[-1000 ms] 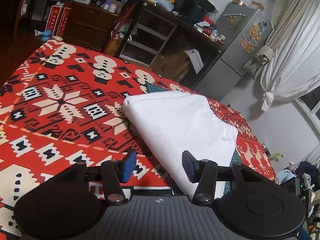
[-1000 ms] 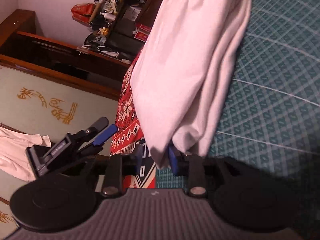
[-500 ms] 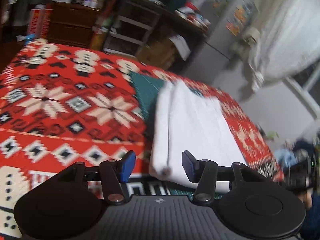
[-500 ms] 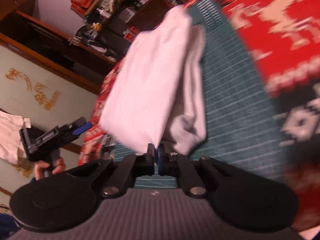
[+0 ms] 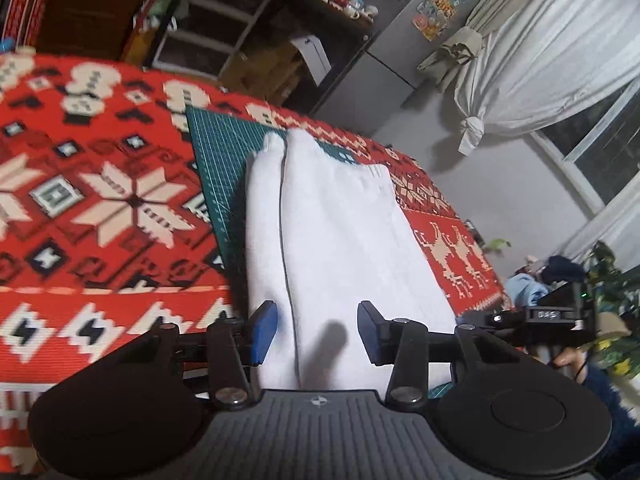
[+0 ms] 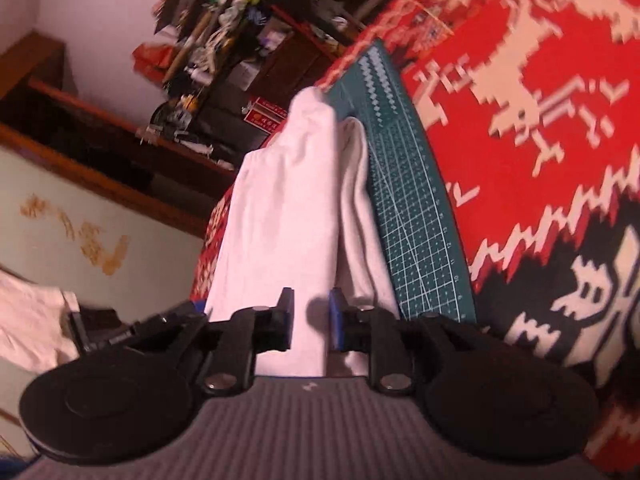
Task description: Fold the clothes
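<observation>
The left gripper (image 5: 318, 332) is seen spread wide, blue pads (image 5: 264, 330) well apart, hovering just over the near end of the white garment (image 5: 340, 248) with nothing pinched. A finger shadow is thrown on the cloth between the pads.

The right gripper (image 6: 310, 322) is parted too, by a narrower gap, and a strip of the garment (image 6: 288, 216) is seen running between its fingers; whether the pads actually touch the cloth can't be made out, but it isn't clamped.

The garment is laid out folded into a long stack, with a narrower rolled edge beside the main panel. It's resting on a green cutting mat (image 5: 218, 152), mostly covering it, with the mat's gridded edge left showing along one side (image 6: 416, 216).

The mat is set on a red patterned blanket (image 5: 100, 200) with white snowflake and deer motifs.

Further out, a grey fridge (image 5: 404, 40) with stickers and a knotted white curtain (image 5: 540, 52) can be picked out in the left view, and cluttered dark shelves (image 6: 224, 52) in the right view.
</observation>
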Demonstrator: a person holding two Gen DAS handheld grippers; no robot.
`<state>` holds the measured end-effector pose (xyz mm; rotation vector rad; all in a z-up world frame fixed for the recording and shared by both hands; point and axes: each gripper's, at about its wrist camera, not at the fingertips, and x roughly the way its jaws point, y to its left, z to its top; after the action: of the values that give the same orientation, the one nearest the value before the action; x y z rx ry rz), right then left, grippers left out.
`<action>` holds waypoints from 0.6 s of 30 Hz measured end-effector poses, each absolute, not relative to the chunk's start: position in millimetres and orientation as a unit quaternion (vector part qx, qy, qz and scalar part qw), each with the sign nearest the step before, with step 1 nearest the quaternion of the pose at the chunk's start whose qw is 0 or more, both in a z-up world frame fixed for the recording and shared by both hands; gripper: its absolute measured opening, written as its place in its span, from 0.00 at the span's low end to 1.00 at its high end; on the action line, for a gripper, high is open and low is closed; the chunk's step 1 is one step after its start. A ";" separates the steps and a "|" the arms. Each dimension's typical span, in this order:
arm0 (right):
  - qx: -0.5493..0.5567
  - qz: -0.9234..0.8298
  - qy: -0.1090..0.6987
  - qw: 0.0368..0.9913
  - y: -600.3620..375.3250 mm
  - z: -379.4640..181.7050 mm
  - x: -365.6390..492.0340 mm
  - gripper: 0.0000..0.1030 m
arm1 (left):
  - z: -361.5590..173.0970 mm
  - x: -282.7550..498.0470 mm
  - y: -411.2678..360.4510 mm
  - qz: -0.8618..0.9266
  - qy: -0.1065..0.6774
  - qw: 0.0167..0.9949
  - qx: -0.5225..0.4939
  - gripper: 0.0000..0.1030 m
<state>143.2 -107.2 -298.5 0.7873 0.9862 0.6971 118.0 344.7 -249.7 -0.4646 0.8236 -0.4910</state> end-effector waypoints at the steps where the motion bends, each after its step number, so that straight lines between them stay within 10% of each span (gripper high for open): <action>1: 0.366 0.318 0.456 0.746 -105.9 -302.5 146.0 0.22 | -252.5 121.5 345.0 -0.235 0.399 0.858 -0.225 0.41; 10: 0.342 0.315 0.463 0.755 -74.8 -308.3 157.2 0.01 | -259.7 124.9 349.7 -0.214 0.420 0.856 -0.212 0.14; 18: 0.308 0.320 0.460 0.769 -85.8 -303.1 146.8 0.02 | -251.3 104.7 359.4 -0.220 0.408 0.865 -0.192 0.19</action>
<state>146.8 -85.8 -303.1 0.6690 0.9982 0.6938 104.7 359.4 -251.3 -0.4020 0.8557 -0.4620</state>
